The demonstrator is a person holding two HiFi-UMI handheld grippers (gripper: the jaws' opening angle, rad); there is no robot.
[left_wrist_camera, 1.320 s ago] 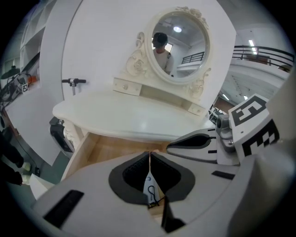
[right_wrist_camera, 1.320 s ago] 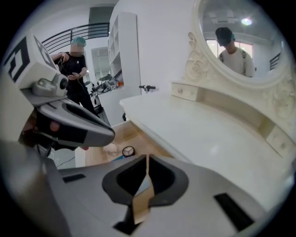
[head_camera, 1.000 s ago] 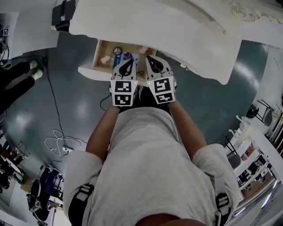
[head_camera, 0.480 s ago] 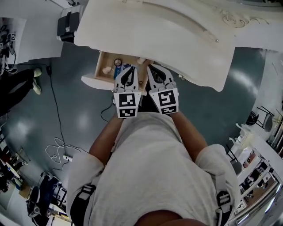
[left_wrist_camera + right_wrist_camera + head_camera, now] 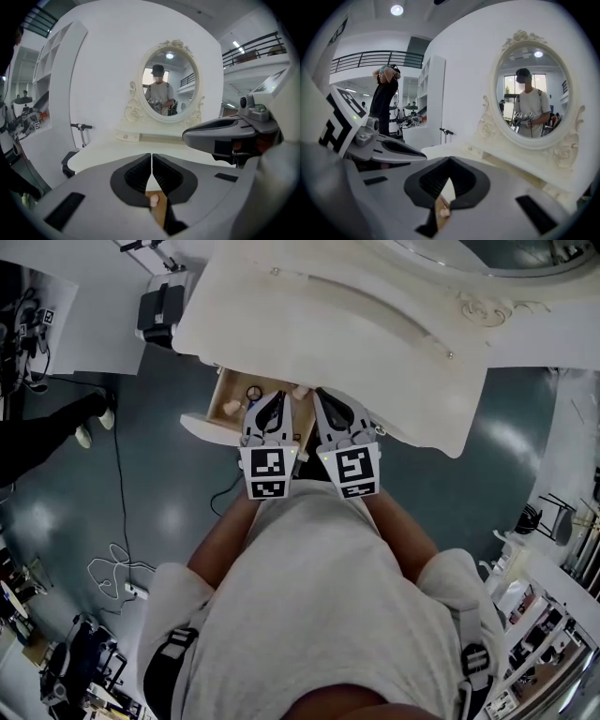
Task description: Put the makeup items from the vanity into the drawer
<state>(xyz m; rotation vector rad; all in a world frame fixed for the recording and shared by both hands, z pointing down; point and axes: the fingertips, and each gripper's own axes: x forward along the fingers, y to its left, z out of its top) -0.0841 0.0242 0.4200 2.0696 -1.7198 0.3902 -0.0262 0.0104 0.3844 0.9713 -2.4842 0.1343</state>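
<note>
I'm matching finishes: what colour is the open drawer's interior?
Light tan wood inside the drawer, under the cream-white vanity; head view shows it best.

The bench [image 5: 375, 343] is showing smooth cream paint with a soft sheen, and the drawer [image 5: 223, 401] is showing bare pale wood inside. The floor [image 5: 169, 512] is gleaming glossy dark grey. The left hand-held gripper [image 5: 152, 157] and right hand-held gripper [image 5: 449, 161] are looking like matt grey plastic, with ribbed black pads [image 5: 136, 177]. The shirt [image 5: 319, 596] is looking like soft light cloth.

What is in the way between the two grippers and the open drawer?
Nothing visible. The left gripper and right gripper, both shut and empty, hang above the open drawer with only air between.
</note>
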